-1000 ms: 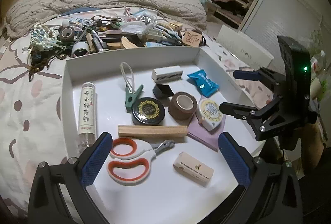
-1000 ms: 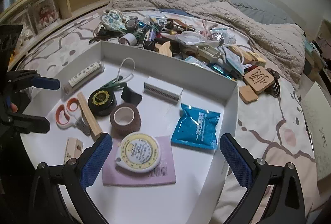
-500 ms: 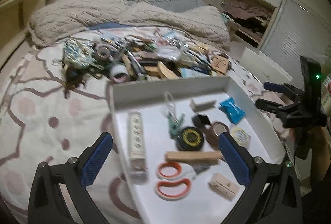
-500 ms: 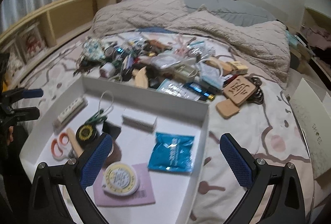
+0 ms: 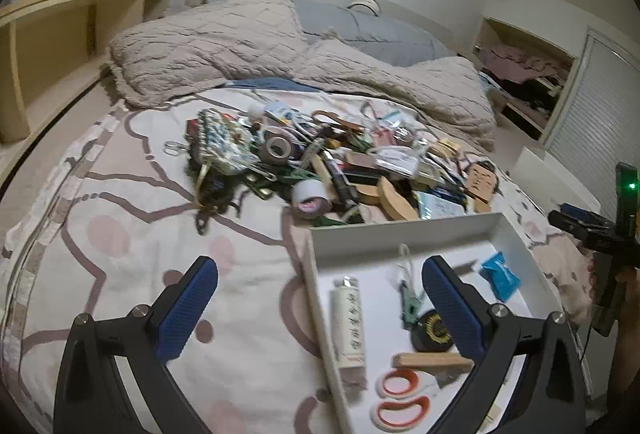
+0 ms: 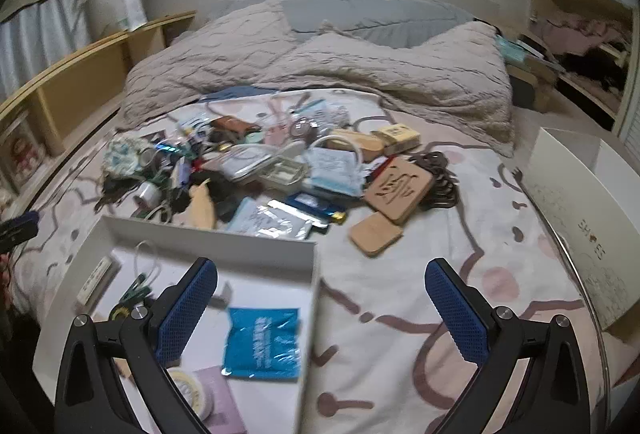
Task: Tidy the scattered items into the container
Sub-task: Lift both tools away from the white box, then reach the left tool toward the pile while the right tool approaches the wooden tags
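**Both claws raised and spread, empty, above the bed**

The left gripper point(image 5: 320, 304) hangs level with its jaws spread wide and nothing between them; its right finger sits over the white tray point(image 5: 404, 234) at 5 o'clock of the left wrist view, its left finger over bare bedspread. The right gripper point(image 6: 320, 308) is likewise wide apart and empty, its left finger over the tray's near corner, its right over the sheet.

Compared with a second ago, both cameras have pulled back and tilted up: the tray, which filled each view, now sits low, and the pile of scattered items point(image 5: 320, 161) has come to the middle.

In the tray lie a white tube point(image 5: 349, 318), orange-handled scissors point(image 5: 400, 400), a wooden stick point(image 5: 432, 360), a black round tin point(image 5: 434, 328), a green clip point(image 5: 410, 304) and a blue packet point(image 6: 262, 344). The pile lies just beyond the tray's far wall, at 12 o'clock.

The surface is a bed with a pink-patterned bedspread point(image 5: 132, 234); a beige blanket point(image 6: 320, 69) is bunched at 12 o'clock, a wooden shelf point(image 5: 44, 45) stands at 10 o'clock, a closet point(image 5: 524, 73) at 2 o'clock.
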A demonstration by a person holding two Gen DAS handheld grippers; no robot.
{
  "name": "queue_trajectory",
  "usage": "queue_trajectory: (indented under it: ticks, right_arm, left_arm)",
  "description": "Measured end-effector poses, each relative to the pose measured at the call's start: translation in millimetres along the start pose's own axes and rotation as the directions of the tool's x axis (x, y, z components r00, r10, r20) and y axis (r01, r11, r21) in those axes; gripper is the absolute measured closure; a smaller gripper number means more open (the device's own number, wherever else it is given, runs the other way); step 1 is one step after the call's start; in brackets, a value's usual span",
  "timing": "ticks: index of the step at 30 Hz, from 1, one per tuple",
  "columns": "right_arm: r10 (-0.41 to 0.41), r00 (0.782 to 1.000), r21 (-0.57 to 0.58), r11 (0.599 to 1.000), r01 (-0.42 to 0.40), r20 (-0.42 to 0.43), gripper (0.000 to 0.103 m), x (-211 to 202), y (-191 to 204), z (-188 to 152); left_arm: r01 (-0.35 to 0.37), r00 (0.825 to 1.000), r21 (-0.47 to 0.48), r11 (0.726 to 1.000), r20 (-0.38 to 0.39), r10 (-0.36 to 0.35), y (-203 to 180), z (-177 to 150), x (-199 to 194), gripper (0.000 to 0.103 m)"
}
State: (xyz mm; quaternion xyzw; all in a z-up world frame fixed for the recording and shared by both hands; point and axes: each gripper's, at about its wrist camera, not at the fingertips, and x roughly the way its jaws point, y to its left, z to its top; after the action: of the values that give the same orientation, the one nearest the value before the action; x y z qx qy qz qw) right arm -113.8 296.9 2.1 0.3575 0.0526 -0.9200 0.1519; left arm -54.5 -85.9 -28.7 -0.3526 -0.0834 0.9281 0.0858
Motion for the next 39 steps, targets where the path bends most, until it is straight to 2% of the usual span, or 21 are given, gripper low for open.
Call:
queue_trajectory:
  ticks: [10,16,21,22,23,25,33,36,39]
  right_arm:
    - [-0.031,0.999,0.037,0.999,0.031,-0.018,0.000,22,-28,17]
    - [-0.056,0.998,0.049,0.997,0.057,-0.034,0.000,40,-41,23]
    - [-0.040,0.997,0.067,0.997,0.044,-0.067,0.000,64,-52,23]
    - [-0.046,0.996,0.062,0.997,0.050,-0.074,0.002,70,-54,23]
    - [-0.053,0.995,0.054,0.997,0.058,-0.082,0.011,75,-54,23]
    - [-0.061,0.993,0.042,0.997,0.066,-0.099,0.019,84,-55,22]
    - [-0.059,0.986,-0.049,0.997,0.052,-0.154,0.019,118,-47,19]
    - [-0.056,0.983,-0.076,0.996,0.043,-0.177,0.019,129,-45,18]
    - [-0.022,0.981,-0.064,0.998,0.010,-0.192,0.021,136,-48,19]
  left_arm:
    - [-0.061,0.998,-0.007,0.998,0.011,0.061,17,7,13,0.000]
    - [-0.070,0.998,-0.021,0.997,0.006,0.070,28,12,27,0.000]
    - [-0.073,0.997,-0.044,0.996,0.003,0.074,35,15,39,0.000]
    - [-0.072,0.997,-0.050,0.996,0.000,0.072,36,15,41,0.000]
    - [-0.067,0.998,-0.056,0.996,-0.003,0.067,37,15,43,0.000]
    - [-0.060,0.998,-0.060,0.996,-0.011,0.059,38,15,47,0.000]
    - [-0.058,0.997,-0.036,0.998,-0.042,0.057,38,21,58,0.000]
    - [-0.037,0.998,-0.030,0.999,-0.060,0.035,37,25,63,0.000]
    - [-0.020,0.996,-0.011,1.000,-0.082,0.019,32,29,70,0.000]
